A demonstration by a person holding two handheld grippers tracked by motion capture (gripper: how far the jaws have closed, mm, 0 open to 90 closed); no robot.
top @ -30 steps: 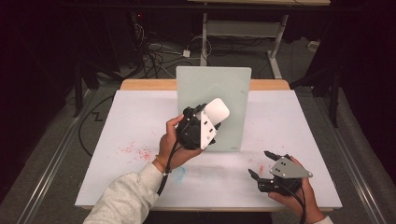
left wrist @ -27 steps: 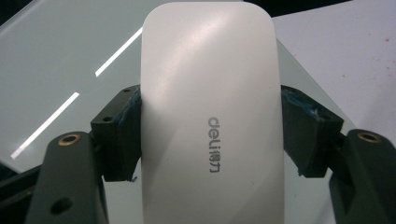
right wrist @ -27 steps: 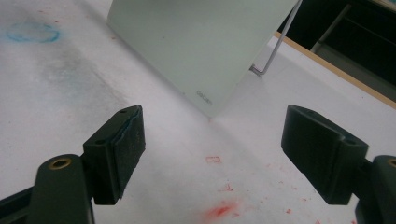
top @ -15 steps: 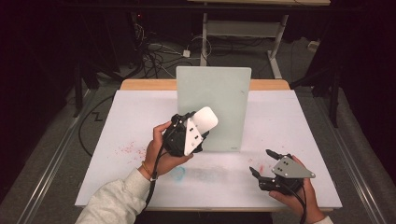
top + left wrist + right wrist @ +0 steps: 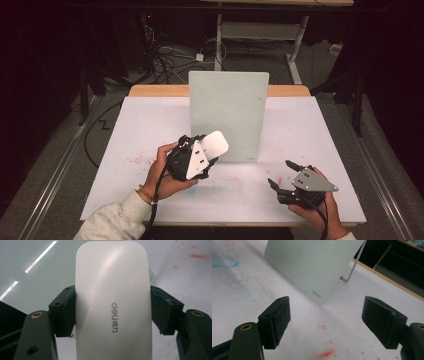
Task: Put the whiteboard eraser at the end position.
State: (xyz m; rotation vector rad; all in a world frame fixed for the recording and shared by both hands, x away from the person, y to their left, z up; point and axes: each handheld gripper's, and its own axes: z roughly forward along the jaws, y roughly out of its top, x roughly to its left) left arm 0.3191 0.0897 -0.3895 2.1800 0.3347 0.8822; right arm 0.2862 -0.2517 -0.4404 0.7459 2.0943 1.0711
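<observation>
White eraser (image 5: 113,302) clamped in left gripper (image 5: 192,159) before glass board (image 5: 227,115).

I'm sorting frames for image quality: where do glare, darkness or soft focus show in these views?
High view: the surroundings fall into deep darkness while the white tabletop is lit. Left gripper view: bright streaks reflect off the upright pale-green glass board, and a soft sheen crosses the white rounded plastic eraser. Right gripper view: the near black jaws look slightly soft, and the table's far dark edge is dim.

A dim lab: cables (image 5: 170,52) sprawl over grey floor (image 5: 65,150) behind a white-covered table (image 5: 140,130), metal frame legs (image 5: 295,55) beyond.
</observation>
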